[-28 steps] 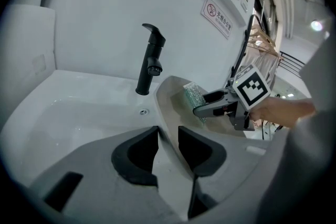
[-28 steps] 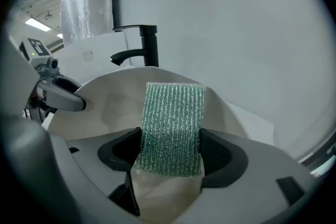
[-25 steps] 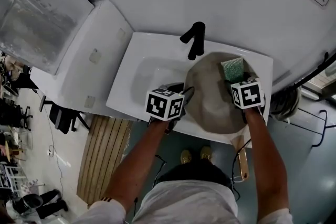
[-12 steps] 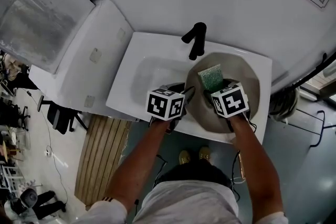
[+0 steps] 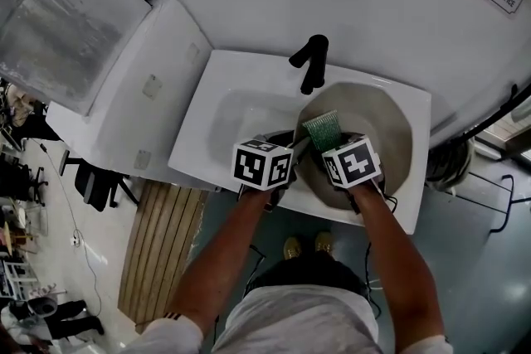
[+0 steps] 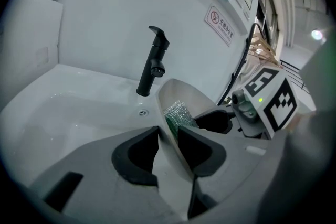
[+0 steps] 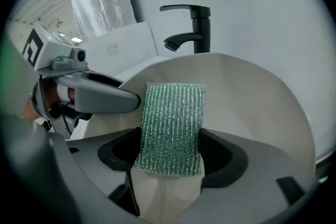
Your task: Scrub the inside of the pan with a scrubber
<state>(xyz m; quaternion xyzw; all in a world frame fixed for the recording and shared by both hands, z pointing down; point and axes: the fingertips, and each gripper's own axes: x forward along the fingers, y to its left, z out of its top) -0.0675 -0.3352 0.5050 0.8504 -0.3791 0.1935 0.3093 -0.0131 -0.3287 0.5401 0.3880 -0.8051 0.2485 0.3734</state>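
**Two grippers at work on the pan in the sink**

Both tools meet at the centre of my head view. My left gripper (image 5: 295, 148) is closed partway on the pan (image 5: 377, 124). In the left gripper view the pale pan wall (image 6: 169, 128) runs edge-on between the two dark pads, one pad outside it and one inside, and both press on it. The pan sits tilted in the right part of the white sink (image 5: 228, 108), just below the black faucet (image 5: 311, 62), with its open side facing me.

My right gripper (image 5: 329, 142) is clamped on the green scrubber (image 5: 322, 128). In the right gripper view the jaws pinch the ribbed scrubber (image 7: 170, 128) by its two long edges. Its upper half sticks out past the jaws and lies flat against the pan's beige inner surface (image 7: 257, 107), towards the left side of the pan. From the left gripper view I see the scrubber (image 6: 178, 114) inside the pan, just beyond the pads.
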